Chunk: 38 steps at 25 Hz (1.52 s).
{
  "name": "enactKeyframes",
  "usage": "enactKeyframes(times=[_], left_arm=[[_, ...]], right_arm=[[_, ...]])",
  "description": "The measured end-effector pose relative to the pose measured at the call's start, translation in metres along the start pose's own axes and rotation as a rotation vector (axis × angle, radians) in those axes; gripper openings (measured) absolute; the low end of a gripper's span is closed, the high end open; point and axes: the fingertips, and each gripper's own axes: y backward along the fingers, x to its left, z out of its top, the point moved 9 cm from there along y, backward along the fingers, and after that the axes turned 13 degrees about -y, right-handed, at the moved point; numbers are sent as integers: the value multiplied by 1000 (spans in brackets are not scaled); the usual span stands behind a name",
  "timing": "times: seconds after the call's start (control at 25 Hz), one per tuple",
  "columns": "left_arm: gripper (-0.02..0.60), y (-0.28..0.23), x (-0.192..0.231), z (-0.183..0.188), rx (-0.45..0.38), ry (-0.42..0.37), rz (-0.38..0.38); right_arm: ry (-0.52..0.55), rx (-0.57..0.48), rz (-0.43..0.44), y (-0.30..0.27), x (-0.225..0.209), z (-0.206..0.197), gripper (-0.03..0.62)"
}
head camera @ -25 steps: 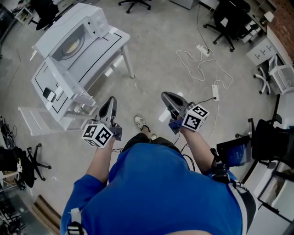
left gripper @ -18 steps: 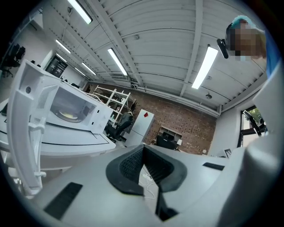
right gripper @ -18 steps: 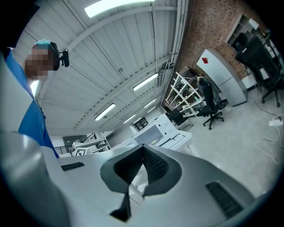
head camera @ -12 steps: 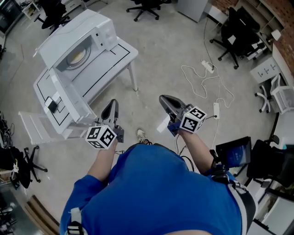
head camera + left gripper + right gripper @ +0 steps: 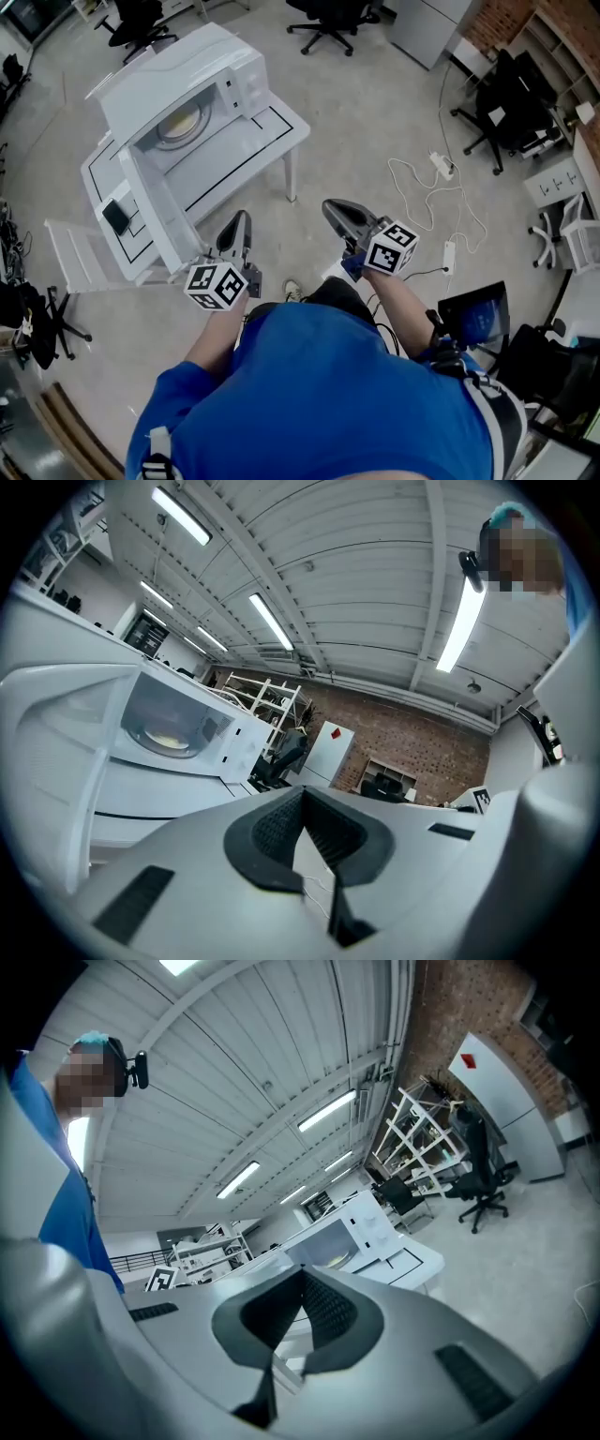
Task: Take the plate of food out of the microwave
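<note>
While you stand back from the table (image 5: 277,120) edge, bare floor (image 5: 361,131) between, the microwave (image 5: 202,61) door (image 5: 157,214) hangs open, plate (image 5: 185,122) inside; left gripper (image 5: 241,221) and right gripper (image 5: 331,209) are clenched, empty.

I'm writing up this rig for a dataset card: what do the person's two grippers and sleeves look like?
The left gripper and right gripper both have smooth grey shells that taper forward. Each carries a white cube printed with black square markers. Their fingers are lined with dark, ribbed pads. The person wears a blue short-sleeved shirt.
</note>
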Motion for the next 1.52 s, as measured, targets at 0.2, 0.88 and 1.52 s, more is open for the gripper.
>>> enactKeyframes(times=[0.2, 0.88, 1.52], left_arm=[[9, -15, 10, 2, -15, 5, 59], [9, -86, 34, 6, -69, -11, 431], [9, -116, 77, 7, -58, -37, 621]], right_arm=[[5, 56, 54, -32, -18, 17, -2], [43, 333, 307, -135, -101, 100, -2], [37, 511, 427, -225, -126, 109, -2]])
